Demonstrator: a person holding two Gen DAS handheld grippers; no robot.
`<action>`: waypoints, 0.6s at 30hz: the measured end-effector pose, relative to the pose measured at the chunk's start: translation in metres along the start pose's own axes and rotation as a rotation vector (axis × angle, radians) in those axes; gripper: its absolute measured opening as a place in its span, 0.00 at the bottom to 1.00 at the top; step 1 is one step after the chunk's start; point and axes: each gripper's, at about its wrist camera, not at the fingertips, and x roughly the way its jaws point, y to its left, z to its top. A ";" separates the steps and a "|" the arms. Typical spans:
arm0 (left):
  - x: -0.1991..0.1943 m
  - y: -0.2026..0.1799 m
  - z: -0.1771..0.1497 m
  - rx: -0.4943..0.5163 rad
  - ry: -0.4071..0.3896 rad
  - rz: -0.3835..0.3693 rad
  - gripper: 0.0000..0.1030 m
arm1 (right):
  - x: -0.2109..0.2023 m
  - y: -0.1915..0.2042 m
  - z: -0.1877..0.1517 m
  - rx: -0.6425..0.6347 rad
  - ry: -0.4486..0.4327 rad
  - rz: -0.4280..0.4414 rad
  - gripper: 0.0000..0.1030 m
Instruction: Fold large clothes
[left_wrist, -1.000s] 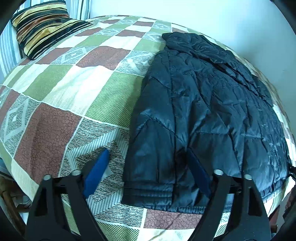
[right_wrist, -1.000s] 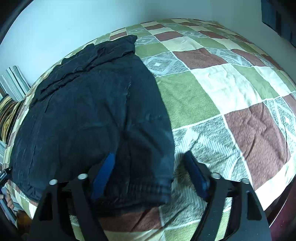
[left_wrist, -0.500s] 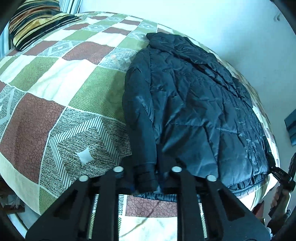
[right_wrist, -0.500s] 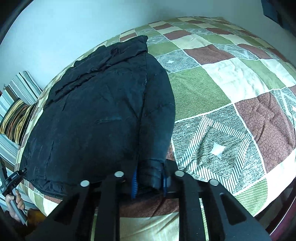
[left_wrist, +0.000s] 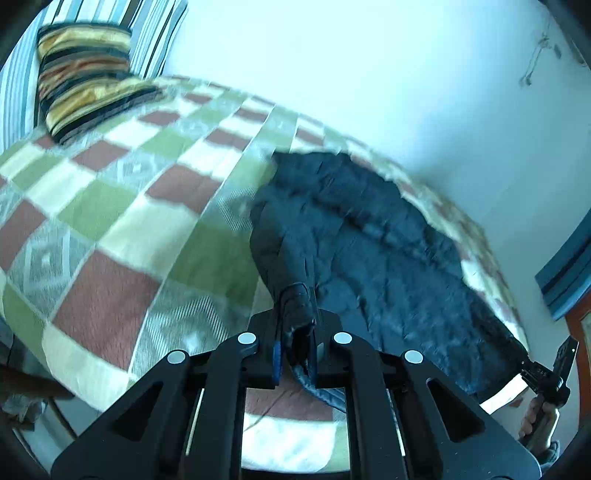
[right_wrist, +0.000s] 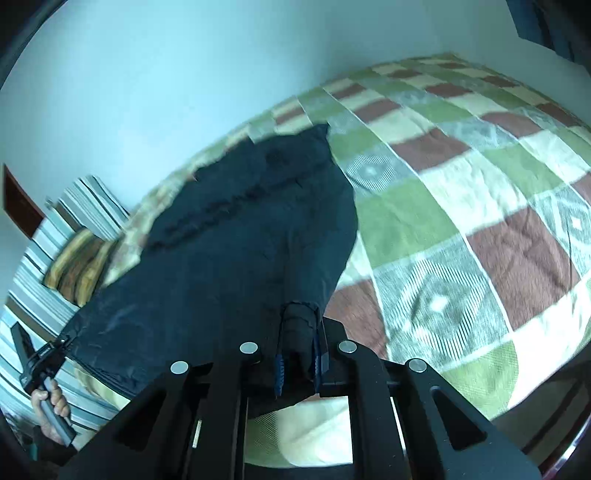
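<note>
A dark navy quilted jacket (left_wrist: 388, 258) lies on the patchwork bed, its bottom hem lifted off the quilt. My left gripper (left_wrist: 295, 332) is shut on the hem's left corner. My right gripper (right_wrist: 297, 350) is shut on the hem's right corner; the jacket (right_wrist: 240, 240) stretches away from it toward the wall. Each gripper also shows small at the far edge of the other view, the right one (left_wrist: 543, 373) and the left one (right_wrist: 40, 358), hand-held.
The bed's quilt (left_wrist: 110, 206) has green, brown and cream squares. A striped pillow (left_wrist: 85, 74) lies at the head of the bed. A white wall (left_wrist: 369, 74) runs behind the bed. Blue window trim (left_wrist: 569, 269) is at right.
Both grippers have risen and pulled back with the hem corners pinched, lifting the jacket's lower edge off the bed. A second ago both were open around the hem.
</note>
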 end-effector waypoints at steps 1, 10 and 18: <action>0.000 -0.002 0.006 0.009 -0.010 -0.002 0.09 | -0.001 0.003 0.009 -0.002 -0.015 0.018 0.10; 0.046 -0.026 0.089 0.097 -0.078 0.059 0.09 | 0.024 0.021 0.096 -0.021 -0.097 0.064 0.10; 0.144 -0.032 0.163 0.086 -0.034 0.101 0.09 | 0.102 0.027 0.179 0.031 -0.070 0.072 0.10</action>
